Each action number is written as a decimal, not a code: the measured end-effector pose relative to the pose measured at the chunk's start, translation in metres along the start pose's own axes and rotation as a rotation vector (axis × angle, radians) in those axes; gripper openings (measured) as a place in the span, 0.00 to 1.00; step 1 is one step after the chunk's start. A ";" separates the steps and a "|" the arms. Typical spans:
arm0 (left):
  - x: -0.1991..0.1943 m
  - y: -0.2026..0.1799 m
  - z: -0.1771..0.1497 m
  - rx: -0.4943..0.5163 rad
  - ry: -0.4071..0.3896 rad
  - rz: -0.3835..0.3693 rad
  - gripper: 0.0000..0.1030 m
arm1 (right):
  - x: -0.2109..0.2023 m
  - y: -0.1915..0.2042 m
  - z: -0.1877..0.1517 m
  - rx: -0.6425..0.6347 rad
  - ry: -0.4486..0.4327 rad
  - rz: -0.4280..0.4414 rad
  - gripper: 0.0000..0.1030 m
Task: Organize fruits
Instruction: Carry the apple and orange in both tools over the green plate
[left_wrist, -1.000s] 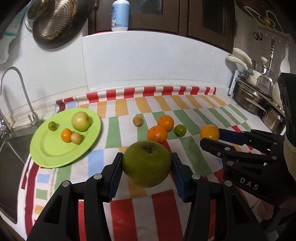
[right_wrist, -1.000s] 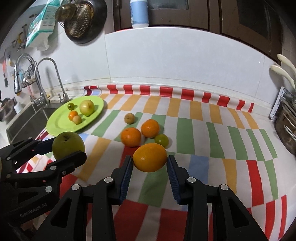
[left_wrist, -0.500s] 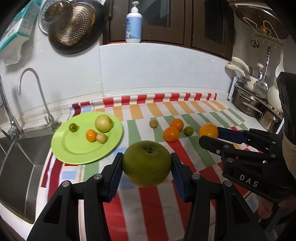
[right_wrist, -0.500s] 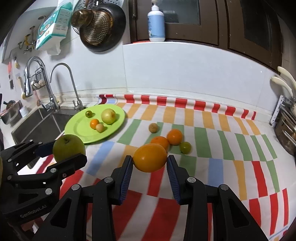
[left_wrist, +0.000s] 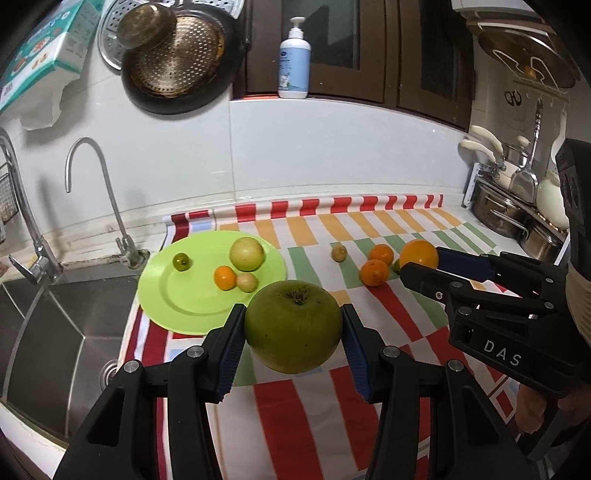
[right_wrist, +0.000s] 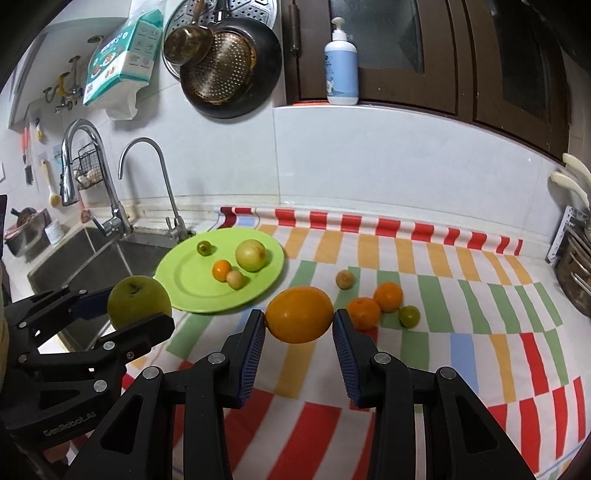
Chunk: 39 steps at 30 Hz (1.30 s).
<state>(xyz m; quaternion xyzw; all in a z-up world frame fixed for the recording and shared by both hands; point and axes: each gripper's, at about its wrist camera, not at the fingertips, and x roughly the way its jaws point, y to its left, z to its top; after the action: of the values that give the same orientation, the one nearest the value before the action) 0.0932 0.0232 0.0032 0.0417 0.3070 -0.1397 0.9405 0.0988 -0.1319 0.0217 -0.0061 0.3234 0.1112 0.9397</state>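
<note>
Both wrist views face backsplash, raised above counter, apparently side-by-side; share green plate (left_wrist: 173, 295) (right_wrist: 184, 280).

A white tiled wall (right_wrist: 388, 155) fills the view from 9 to 3 o'clock, topped at 12 to 2 o'clock by dark wooden cabinet doors (right_wrist: 461, 55), with a soap bottle (right_wrist: 341, 62) standing on the ledge below them. At 11 o'clock a perforated pan (right_wrist: 229, 62) hangs on the wall beside a tissue pack (right_wrist: 122, 59). A steel sink (left_wrist: 55, 325) with curved taps (left_wrist: 99, 195) lies at 9 o'clock, and a striped cloth (right_wrist: 461, 295) covers the counter.
</note>
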 end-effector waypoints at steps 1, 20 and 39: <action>0.001 0.003 0.001 -0.004 0.006 0.002 0.48 | 0.000 0.003 0.001 -0.002 -0.003 0.000 0.38; 0.018 0.049 0.021 -0.074 -0.004 0.052 0.48 | 0.035 0.029 0.037 -0.041 -0.025 0.075 0.38; 0.065 0.115 0.031 -0.068 0.019 0.149 0.48 | 0.131 0.069 0.074 -0.114 0.054 0.198 0.38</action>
<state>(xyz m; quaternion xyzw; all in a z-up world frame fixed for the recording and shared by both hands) 0.1940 0.1125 -0.0103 0.0339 0.3163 -0.0585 0.9462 0.2296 -0.0313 0.0049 -0.0304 0.3408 0.2214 0.9132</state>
